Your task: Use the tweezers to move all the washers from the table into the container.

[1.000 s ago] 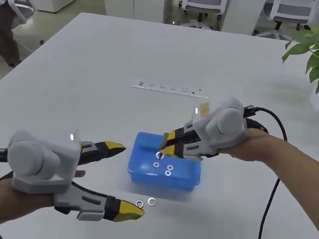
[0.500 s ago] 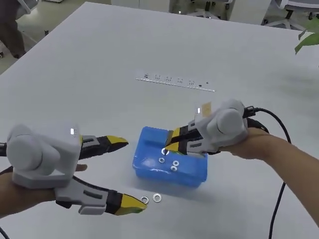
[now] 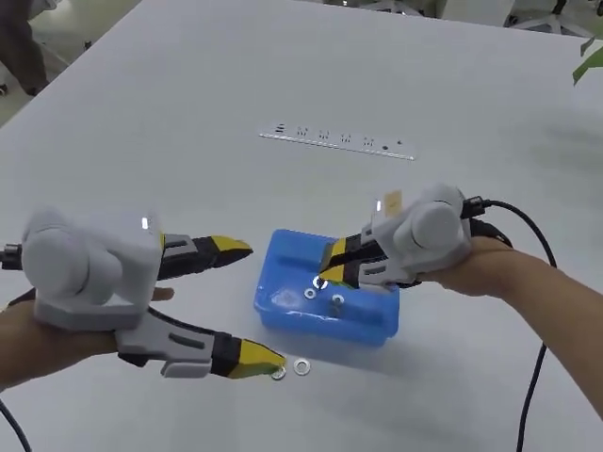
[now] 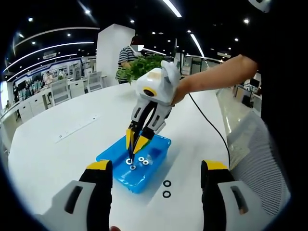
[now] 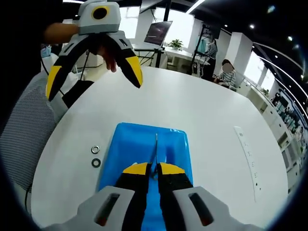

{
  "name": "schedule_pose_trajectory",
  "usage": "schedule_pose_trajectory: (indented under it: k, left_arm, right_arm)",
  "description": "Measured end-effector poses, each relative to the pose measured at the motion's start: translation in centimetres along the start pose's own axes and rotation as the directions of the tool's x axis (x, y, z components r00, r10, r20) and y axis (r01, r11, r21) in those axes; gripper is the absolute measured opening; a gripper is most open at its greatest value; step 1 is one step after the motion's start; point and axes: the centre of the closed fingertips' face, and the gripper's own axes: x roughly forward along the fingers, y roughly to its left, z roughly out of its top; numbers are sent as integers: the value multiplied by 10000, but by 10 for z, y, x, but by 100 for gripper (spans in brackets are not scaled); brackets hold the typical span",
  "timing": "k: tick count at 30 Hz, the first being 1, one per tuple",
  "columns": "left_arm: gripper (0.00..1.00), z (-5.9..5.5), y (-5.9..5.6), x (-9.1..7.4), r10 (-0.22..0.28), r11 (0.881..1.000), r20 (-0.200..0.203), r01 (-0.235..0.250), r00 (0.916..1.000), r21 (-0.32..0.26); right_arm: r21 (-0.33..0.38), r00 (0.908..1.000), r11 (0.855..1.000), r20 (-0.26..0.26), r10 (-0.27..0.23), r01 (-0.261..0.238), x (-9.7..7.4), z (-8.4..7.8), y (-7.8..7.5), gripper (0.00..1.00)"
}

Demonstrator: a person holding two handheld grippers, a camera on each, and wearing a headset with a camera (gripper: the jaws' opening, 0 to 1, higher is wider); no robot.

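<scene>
1. The table [image 3: 188,113] lies wide and bare on its far side; its left edge cuts across the upper left corner of the head view
2. The left gripper [image 3: 262,303] hovers left of the container, its jaws spread wide with nothing between them
3. Two loose washers [image 3: 301,367] lie side by side on the table just off the lower jaw's tip, near the container's near wall
4. The blue container [image 3: 320,330] sits mid-table with a few sorted washers [image 3: 337,301] on its floor
5. The right gripper [image 3: 325,268] reaches in from the right, jaws clamped on the tweezers [image 5: 156,149]; their points dip into the container at a washer, and I cannot tell whether it is pinched
6. A black cable [image 3: 528,235] trails off to the right, a pale socket strip [image 3: 337,143] lies well beyond the container, and a green leaf [image 3: 594,66] shows at the right border
</scene>
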Motion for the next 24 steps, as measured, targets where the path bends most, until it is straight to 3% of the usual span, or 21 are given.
schedule_pose_trajectory:
  k: [9,17,24]
  left_arm:
    - [57,15,16,10,22,9995,180,-28,9998,330]
    - [45,25,30,28,44,9963,177,-59,9998,859]
    - [30,27,37,44,23,9949,45,-28,10000,1004]
  right_arm:
    - [-13,10000,10000,-30,8,-8,-1,0,0,8]
    - [-26,10000,10000,-9,16,-16,-1,0,0,8]
    - [-112,10000,9999,-12,25,-25,-2,-1,0,8]
